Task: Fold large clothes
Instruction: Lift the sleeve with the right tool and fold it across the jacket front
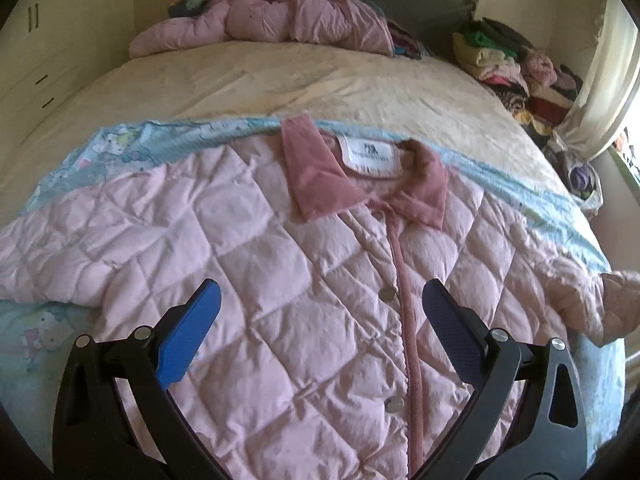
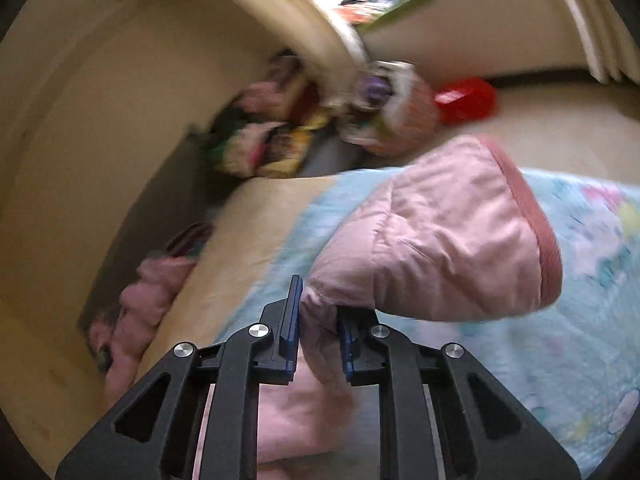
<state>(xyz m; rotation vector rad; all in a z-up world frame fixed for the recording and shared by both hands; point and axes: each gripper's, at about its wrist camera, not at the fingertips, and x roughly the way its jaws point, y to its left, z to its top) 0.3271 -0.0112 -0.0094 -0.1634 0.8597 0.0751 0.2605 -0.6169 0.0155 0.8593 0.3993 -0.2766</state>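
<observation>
Below, the left gripper (image 1: 320,304) hovers with jaws spread wide over the pink quilted jacket (image 1: 248,264), which lies flat on a blue blanket (image 1: 120,144) on the bed (image 1: 280,76). Beside it, the right gripper (image 2: 318,316) pinches the jacket's sleeve (image 2: 432,240), lifted above the blanket. Farther, folded clothes (image 1: 504,60) are stacked.

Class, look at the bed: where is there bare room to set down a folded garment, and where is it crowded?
Free: the cream sheet between the spread quilted jacket and the crumpled pink coat. Crowded: the clothes pile along the window side.
</observation>
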